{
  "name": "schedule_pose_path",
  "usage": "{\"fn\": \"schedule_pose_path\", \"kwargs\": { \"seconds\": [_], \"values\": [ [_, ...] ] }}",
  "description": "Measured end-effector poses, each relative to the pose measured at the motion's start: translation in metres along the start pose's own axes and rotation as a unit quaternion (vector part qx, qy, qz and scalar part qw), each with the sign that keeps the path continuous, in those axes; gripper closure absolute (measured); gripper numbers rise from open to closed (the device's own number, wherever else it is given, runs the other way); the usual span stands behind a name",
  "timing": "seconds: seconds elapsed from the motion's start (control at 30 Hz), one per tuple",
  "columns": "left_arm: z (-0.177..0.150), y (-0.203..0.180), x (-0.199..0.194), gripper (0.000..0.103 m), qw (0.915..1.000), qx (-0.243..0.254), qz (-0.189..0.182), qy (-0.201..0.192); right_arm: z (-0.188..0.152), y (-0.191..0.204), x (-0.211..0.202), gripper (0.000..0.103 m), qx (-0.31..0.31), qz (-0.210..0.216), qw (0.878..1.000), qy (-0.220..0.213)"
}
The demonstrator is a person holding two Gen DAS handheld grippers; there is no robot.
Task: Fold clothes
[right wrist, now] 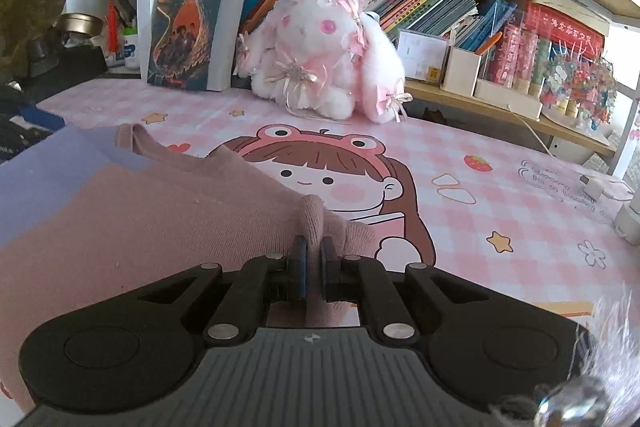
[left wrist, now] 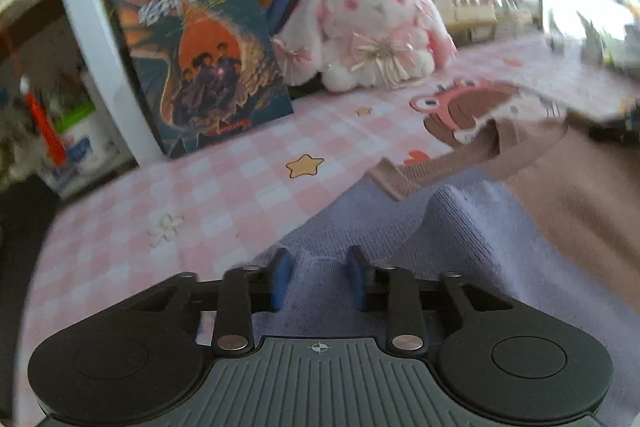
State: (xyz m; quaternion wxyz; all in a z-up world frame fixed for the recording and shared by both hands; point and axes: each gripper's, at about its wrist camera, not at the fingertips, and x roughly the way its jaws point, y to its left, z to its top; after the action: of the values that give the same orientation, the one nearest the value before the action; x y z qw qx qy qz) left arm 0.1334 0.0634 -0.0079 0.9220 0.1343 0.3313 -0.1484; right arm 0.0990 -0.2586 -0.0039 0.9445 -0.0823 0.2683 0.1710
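A knitted sweater lies on the pink checked table; it is lilac [left wrist: 400, 235] on the left side and dusty pink [right wrist: 152, 227] on the right. My left gripper [left wrist: 320, 269] stands open with the lilac knit bunched between its blue pads [left wrist: 282, 279]. My right gripper [right wrist: 314, 251] is shut on a raised fold of the pink knit [right wrist: 316, 215]. The pink part also shows at the right of the left wrist view [left wrist: 580, 211], with the other gripper [left wrist: 616, 123] dark at its far edge.
A white and pink plush rabbit [right wrist: 320, 67] and an upright book [right wrist: 188, 23] stand at the back of the table [right wrist: 480, 187], before shelves of books [right wrist: 420, 3]. A white charger and cable [right wrist: 600, 187] lie at the right.
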Motion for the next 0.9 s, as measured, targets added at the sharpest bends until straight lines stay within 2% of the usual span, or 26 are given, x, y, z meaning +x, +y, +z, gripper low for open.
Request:
{"fn": "schedule_pose_path", "kwargs": {
  "seconds": [0.03,0.1,0.17,0.23,0.3,0.33,0.4,0.47,0.67,0.7,0.77,0.83,0.9],
  "values": [
    [0.000,0.005,0.001,0.095,0.9998,-0.019,-0.006,-0.001,0.000,0.000,0.000,0.096,0.000,0.000,1.000,0.000],
    [-0.001,0.016,-0.002,0.097,0.9981,-0.059,-0.011,-0.010,0.000,-0.001,0.000,0.096,0.002,0.002,1.000,0.000],
    [-0.003,0.027,-0.015,0.097,0.9939,-0.098,0.002,-0.049,0.000,-0.002,0.000,0.096,0.006,0.004,1.000,0.000],
    [-0.006,0.047,-0.032,0.097,0.9815,-0.164,0.012,-0.098,0.000,-0.003,0.000,0.096,0.009,0.006,1.000,0.000],
    [-0.011,0.067,-0.034,0.097,0.9692,-0.224,-0.008,-0.102,0.000,-0.003,0.000,0.096,0.009,0.006,1.000,0.002],
    [-0.013,0.070,-0.030,0.097,0.9701,-0.226,-0.011,-0.088,0.000,-0.002,0.001,0.096,0.007,0.005,1.000,0.002],
    [-0.015,0.061,-0.021,0.096,0.9796,-0.190,-0.001,-0.065,0.001,-0.001,0.001,0.096,0.003,0.003,1.000,0.003],
    [-0.018,0.056,-0.015,0.093,0.9818,-0.181,-0.003,-0.055,0.001,-0.001,0.001,0.096,0.002,0.003,1.000,0.004],
    [-0.035,0.068,-0.032,0.084,0.9676,-0.237,-0.032,-0.079,0.001,0.000,0.001,0.096,-0.001,0.001,1.000,0.005],
    [-0.039,0.066,-0.040,0.082,0.9693,-0.230,-0.030,-0.082,0.001,0.000,0.001,0.096,-0.003,0.000,1.000,0.005],
    [-0.047,0.060,-0.052,0.067,0.9747,-0.207,-0.022,-0.081,0.001,0.002,0.001,0.096,-0.006,-0.003,1.000,0.005],
    [-0.054,0.054,-0.058,0.060,0.9805,-0.184,-0.015,-0.067,0.001,0.004,0.002,0.096,-0.012,-0.007,1.000,0.005],
    [-0.061,0.051,-0.057,0.062,0.9839,-0.172,-0.018,-0.048,0.000,0.006,0.002,0.096,-0.018,-0.012,1.000,0.005]
  ]
}}
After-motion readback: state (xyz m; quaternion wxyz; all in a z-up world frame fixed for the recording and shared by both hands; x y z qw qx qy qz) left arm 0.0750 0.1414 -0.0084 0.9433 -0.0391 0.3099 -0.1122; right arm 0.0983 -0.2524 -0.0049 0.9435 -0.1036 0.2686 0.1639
